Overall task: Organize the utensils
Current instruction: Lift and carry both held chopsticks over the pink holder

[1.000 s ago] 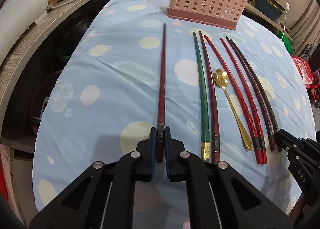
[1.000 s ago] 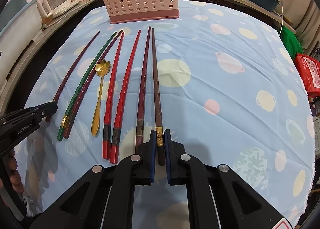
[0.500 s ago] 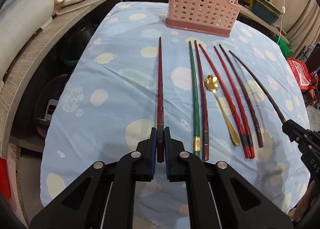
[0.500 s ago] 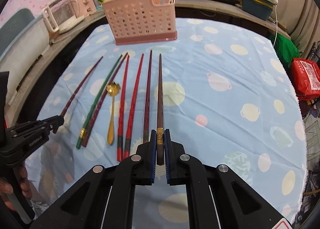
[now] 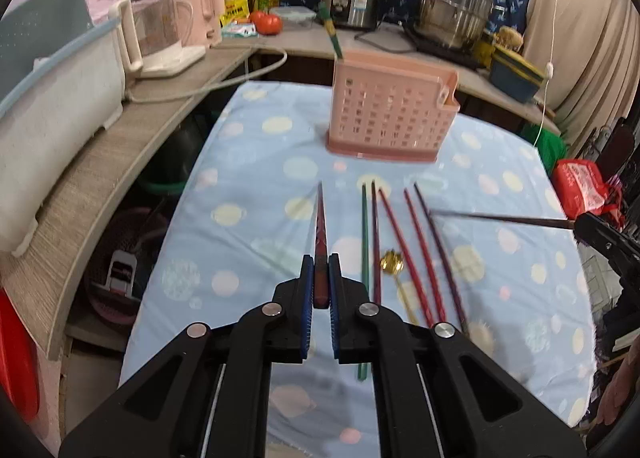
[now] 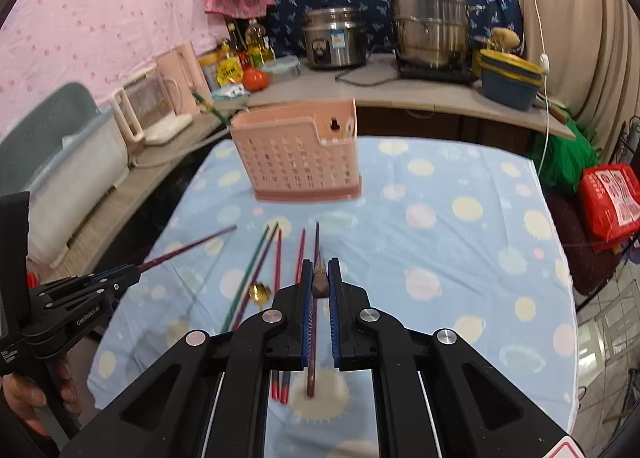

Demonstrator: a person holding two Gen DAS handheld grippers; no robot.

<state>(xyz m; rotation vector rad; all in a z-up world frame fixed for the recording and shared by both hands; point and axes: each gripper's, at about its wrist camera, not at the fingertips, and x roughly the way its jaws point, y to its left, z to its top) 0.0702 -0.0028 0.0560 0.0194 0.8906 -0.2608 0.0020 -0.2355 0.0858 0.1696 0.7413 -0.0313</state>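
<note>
My left gripper (image 5: 319,278) is shut on a dark red chopstick (image 5: 320,225) held above the table, tip pointing forward; it also shows in the right wrist view (image 6: 188,248). My right gripper (image 6: 320,280) is shut on a brown chopstick (image 6: 320,272), also lifted; it shows in the left wrist view (image 5: 500,217). A pink perforated utensil basket (image 5: 390,117) stands at the far end of the table, with a green utensil (image 5: 332,35) sticking out. Several chopsticks (image 5: 416,254) and a gold spoon (image 5: 394,264) lie on the blue spotted cloth.
A grey counter (image 5: 80,185) runs along the left with a white tub (image 5: 48,113) and a kettle (image 5: 160,33). Steel pots (image 6: 430,21) stand on the back counter. A red bag (image 6: 612,197) sits right of the table.
Both grippers have risen and tilted up, lifting their chopsticks off the cloth. The views now take in the basket and the back counter.
</note>
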